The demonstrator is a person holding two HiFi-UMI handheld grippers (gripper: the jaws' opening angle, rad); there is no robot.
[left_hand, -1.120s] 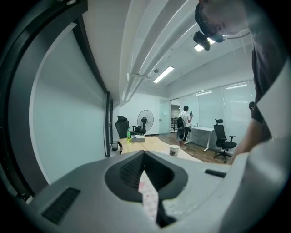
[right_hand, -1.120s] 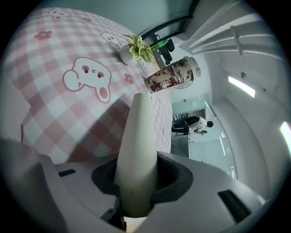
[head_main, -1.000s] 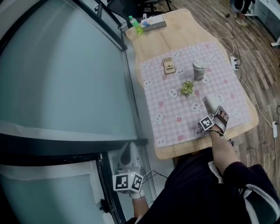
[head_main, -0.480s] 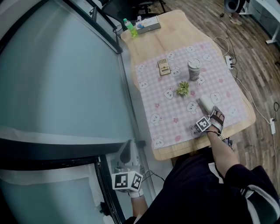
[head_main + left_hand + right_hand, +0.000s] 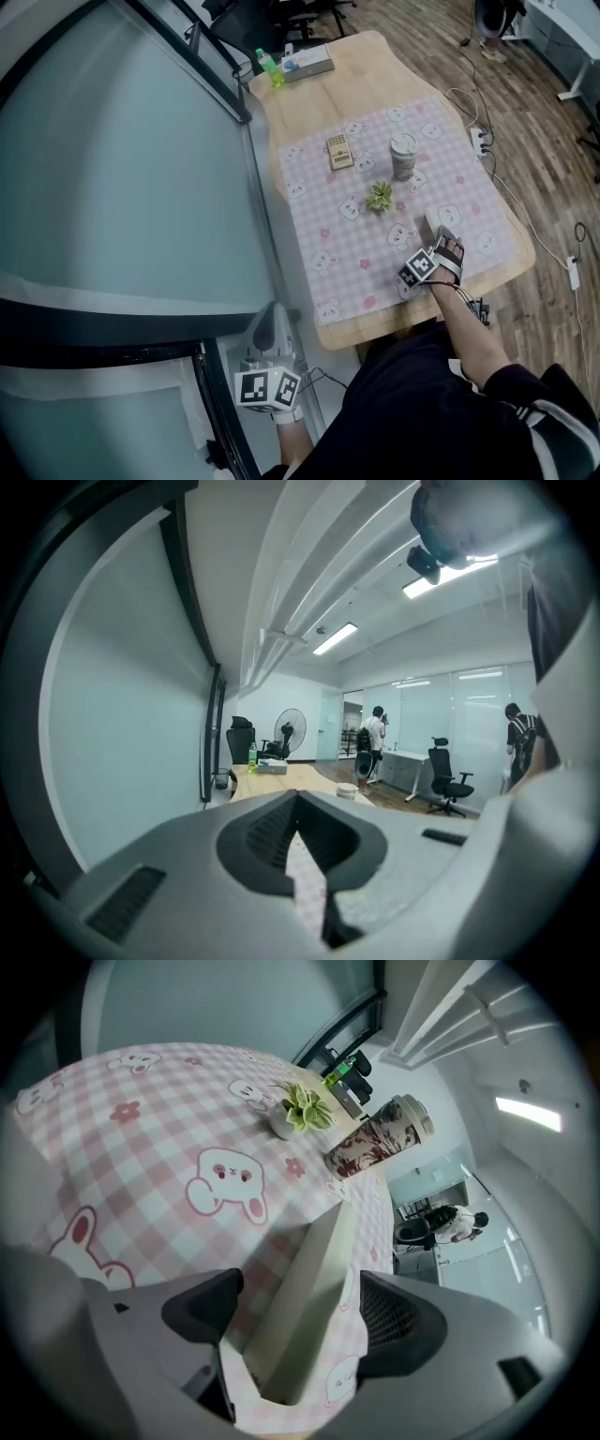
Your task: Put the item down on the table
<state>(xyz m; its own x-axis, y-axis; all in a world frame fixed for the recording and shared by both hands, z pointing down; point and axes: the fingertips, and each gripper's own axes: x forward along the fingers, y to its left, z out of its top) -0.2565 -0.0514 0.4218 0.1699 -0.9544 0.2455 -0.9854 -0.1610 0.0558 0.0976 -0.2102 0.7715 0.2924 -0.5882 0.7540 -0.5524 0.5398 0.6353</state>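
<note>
**Head view:** A wooden counter is seen from above, covered by a pink checked cloth. The right gripper is held low over the cloth's near right part. A pale rectangular box lies on the cloth just beyond it. The left gripper is held well apart from the counter, off its near left corner, so the right one is much the nearer.

**Left gripper view:** The fingers are pressed together, with nothing between them.

**Right gripper view:** The fingers are being opened. The box lies between them on the cloth, and neither pad presses on it. Its long axis runs straight ahead along the fingers, so a straight pull backward is judged enough to clear it.
</note>
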